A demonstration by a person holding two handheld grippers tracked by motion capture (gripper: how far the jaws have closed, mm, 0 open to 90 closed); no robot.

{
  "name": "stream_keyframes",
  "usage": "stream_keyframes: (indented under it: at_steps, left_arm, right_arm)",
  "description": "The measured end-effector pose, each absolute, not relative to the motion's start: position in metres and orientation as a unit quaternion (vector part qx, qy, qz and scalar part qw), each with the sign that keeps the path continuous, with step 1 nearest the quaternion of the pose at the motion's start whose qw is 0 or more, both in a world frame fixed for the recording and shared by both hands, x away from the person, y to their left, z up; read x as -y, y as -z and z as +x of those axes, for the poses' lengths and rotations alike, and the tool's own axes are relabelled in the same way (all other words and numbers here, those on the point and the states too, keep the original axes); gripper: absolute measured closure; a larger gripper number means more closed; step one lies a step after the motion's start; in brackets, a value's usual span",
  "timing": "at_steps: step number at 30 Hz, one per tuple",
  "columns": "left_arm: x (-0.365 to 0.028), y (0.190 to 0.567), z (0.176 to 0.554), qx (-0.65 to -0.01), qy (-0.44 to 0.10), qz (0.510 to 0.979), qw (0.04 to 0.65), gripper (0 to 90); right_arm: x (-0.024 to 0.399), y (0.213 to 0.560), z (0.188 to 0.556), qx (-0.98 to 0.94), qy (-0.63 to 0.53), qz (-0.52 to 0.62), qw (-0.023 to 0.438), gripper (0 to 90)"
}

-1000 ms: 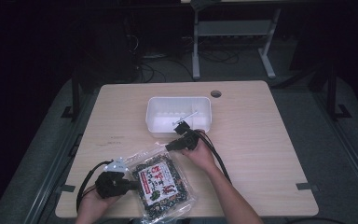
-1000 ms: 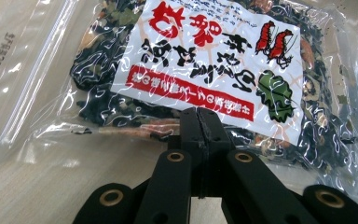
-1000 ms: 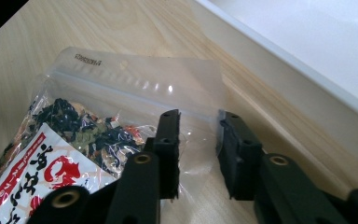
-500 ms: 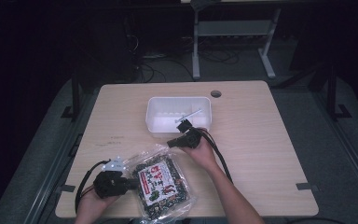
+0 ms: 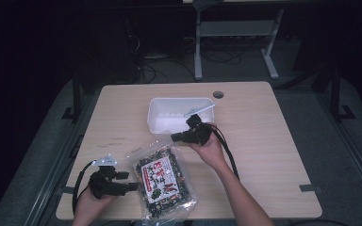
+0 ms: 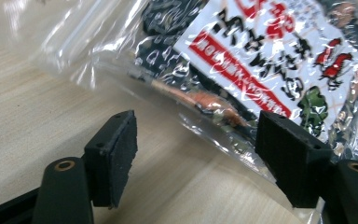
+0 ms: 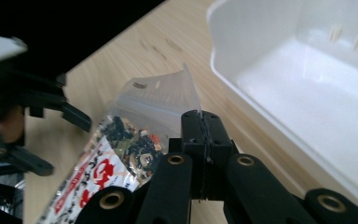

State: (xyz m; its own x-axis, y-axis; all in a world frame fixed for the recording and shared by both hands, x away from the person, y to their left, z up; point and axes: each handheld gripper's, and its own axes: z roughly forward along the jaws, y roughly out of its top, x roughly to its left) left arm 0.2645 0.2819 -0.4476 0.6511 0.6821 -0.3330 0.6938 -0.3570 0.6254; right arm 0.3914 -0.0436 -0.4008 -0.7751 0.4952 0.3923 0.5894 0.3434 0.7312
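Snack bag pinched at top corner by right gripper

Snack bag (image 5: 166, 180), clear plastic with a red-and-white label and dark contents, lies at the table's near edge, just in front of the white tray (image 5: 156, 120). Versus a second ago: right gripper (image 5: 175, 137) sits lower and closer to the bag's upper edge, away from the tray rim; left gripper (image 5: 133, 186) has barely moved. Right gripper's jaws are pressed together on the bag's clear top flap (image 7: 168, 93). Left gripper's jaws stand wide apart, nothing between the pads (image 6: 121, 154), bag edge lying just ahead of them on the table. Light wood table (image 5: 273, 141) with a round cable hole (image 5: 218, 94) near the far edge; grey floor, dark room behind, metal stand (image 5: 238, 33) and loose cables (image 5: 217, 59) at the back. Tray contents hard to make out. Label text unreadable. Bag's near end is cut off at the frame bottom.
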Motion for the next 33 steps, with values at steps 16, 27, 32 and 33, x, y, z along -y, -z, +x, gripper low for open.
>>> stream_keyframes:
  at_steps: [16, 27, 32, 33]
  left_arm:
    - [-0.268, 0.454, 0.279, -0.408, 0.098, 0.788, 0.452, 29.6]
    - [-0.268, 0.444, 0.278, -0.396, 0.095, 0.758, 0.509, 57.7]
    - [-0.265, 0.434, 0.273, -0.372, 0.075, 0.762, 0.524, 72.0]
    - [-0.263, 0.433, 0.272, -0.367, 0.072, 0.764, 0.525, 72.2]
  right_arm:
    - [0.053, 0.366, 0.377, 0.804, 0.510, -0.303, 0.042, 89.6]
    - [0.067, 0.355, 0.375, 0.784, 0.535, -0.313, 0.039, 89.5]
    - [0.076, 0.350, 0.374, 0.774, 0.547, -0.315, 0.039, 89.4]
    - [0.077, 0.350, 0.374, 0.774, 0.548, -0.315, 0.038, 89.4]
